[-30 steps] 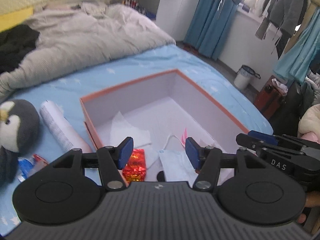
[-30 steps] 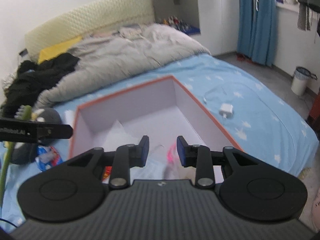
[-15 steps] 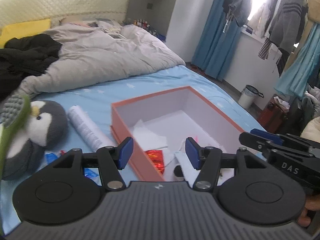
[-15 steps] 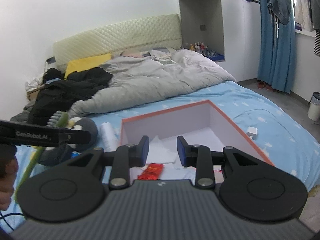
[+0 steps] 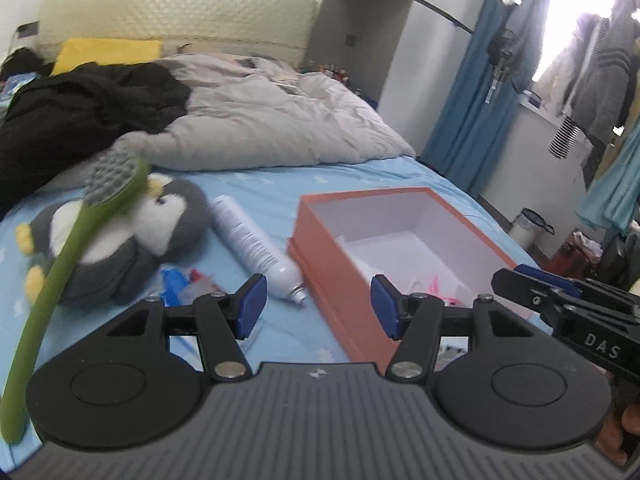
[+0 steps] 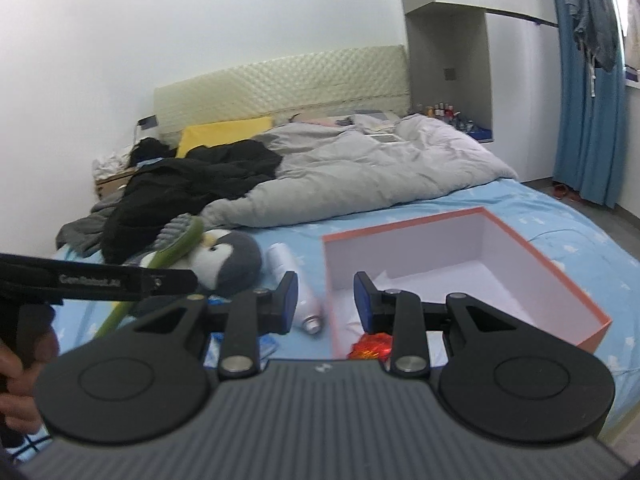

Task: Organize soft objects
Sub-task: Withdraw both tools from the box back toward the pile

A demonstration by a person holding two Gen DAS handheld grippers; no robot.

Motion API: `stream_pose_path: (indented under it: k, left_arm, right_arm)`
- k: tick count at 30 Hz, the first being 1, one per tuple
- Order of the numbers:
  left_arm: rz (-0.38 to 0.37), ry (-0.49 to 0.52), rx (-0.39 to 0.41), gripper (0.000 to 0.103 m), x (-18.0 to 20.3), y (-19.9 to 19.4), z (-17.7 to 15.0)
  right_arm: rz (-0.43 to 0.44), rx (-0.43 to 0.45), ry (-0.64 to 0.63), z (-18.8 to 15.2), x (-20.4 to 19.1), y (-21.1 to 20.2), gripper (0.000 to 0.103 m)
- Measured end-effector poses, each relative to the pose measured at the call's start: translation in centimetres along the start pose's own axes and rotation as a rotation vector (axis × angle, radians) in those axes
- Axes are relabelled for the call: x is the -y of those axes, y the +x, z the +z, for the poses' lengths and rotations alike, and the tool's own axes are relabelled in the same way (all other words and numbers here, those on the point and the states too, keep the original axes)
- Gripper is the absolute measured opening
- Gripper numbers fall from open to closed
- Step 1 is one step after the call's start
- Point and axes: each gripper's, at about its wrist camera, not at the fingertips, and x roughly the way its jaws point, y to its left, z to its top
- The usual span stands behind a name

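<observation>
A grey-and-white penguin plush (image 5: 132, 236) (image 6: 230, 258) lies on the blue sheet, left of an open orange box (image 5: 332, 276) (image 6: 560, 276). White paper, something pink and a red foil packet (image 6: 370, 350) lie in the box. My left gripper (image 5: 316, 307) hovers open over the box's near left corner, nothing between its blue pads. My right gripper (image 6: 325, 302) has a narrower gap, also with nothing in it, above the box's left wall. Each gripper shows at the edge of the other's view: the right gripper (image 5: 560, 304), the left gripper (image 6: 100, 280).
A white spray can (image 5: 252, 240) (image 6: 298, 284) lies between plush and box. A green long-handled brush (image 5: 68, 264) (image 6: 176, 248) crosses in front of the plush. Small blue packets (image 5: 180, 284) sit near it. A grey duvet (image 5: 260, 128) and black clothes (image 5: 80, 112) fill the bed's far half.
Both grippers have drawn back from over the box and swung left. The box now sits to the right, and the plush, can and brush have come into view. Jaw gaps look unchanged.
</observation>
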Motion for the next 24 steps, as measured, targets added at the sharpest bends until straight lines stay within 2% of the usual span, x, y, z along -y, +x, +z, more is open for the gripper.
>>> stream_pose_path:
  k: [15, 24]
  left_arm:
    - [0.098, -0.142, -0.061, 0.063, -7.0, -1.7, -7.9]
    - [0.121, -0.224, -0.074, 0.063, -9.1, -1.5, -11.0]
  right_arm:
    - [0.11, -0.14, 0.05, -4.0, -4.0, 1.0, 0.035]
    - [0.143, -0.242, -0.044, -7.9, -6.6, 2.5, 0.035]
